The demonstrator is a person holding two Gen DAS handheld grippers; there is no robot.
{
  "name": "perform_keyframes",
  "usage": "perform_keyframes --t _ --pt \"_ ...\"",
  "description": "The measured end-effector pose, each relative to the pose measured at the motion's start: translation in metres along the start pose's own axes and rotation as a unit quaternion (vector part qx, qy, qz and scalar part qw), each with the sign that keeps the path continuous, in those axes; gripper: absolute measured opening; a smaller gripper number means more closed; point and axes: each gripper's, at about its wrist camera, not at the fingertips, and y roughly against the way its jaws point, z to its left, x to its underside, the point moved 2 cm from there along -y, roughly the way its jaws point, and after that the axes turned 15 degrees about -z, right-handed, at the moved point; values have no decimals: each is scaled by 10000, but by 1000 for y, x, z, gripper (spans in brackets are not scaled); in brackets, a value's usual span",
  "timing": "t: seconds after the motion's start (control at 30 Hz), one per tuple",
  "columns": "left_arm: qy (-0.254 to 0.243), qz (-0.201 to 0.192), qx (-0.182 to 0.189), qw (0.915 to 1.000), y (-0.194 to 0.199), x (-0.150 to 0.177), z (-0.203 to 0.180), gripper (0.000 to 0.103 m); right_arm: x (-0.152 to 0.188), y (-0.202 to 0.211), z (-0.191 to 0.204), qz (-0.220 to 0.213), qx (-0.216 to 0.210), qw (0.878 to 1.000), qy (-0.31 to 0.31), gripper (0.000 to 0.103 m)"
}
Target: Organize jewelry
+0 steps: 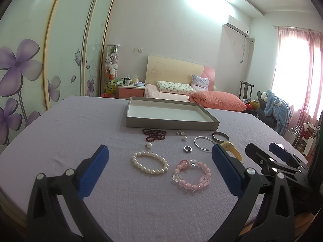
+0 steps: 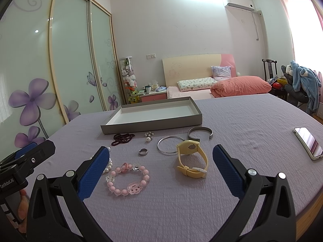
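Jewelry lies on a lilac cloth in front of an empty grey box (image 1: 169,123) (image 2: 153,125): a white pearl bracelet (image 1: 149,162), a pink bead bracelet (image 1: 191,174) (image 2: 127,179), a dark red bead string (image 1: 154,134) (image 2: 123,138), a silver ring (image 1: 187,148) (image 2: 143,151), a thin silver bangle (image 1: 204,143) (image 2: 169,144), a grey cuff (image 1: 219,136) (image 2: 199,133), a loose pearl (image 1: 148,145), a brooch (image 2: 149,134) and a yellow watch (image 2: 191,161). My left gripper (image 1: 159,173) is open above the bracelets. My right gripper (image 2: 161,171) is open above the watch and pink bracelet.
A phone (image 2: 307,143) lies at the right of the cloth. My right gripper also shows at the right in the left wrist view (image 1: 268,157). Behind the table are a bed (image 1: 181,92), a wardrobe and a chair with clothes (image 2: 300,80).
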Motion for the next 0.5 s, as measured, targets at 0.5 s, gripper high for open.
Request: perform_keyframes --t 0.5 --pt "9 12 -6 10000 1 3 1 99 1 1 0 3 -1 10000 5 101"
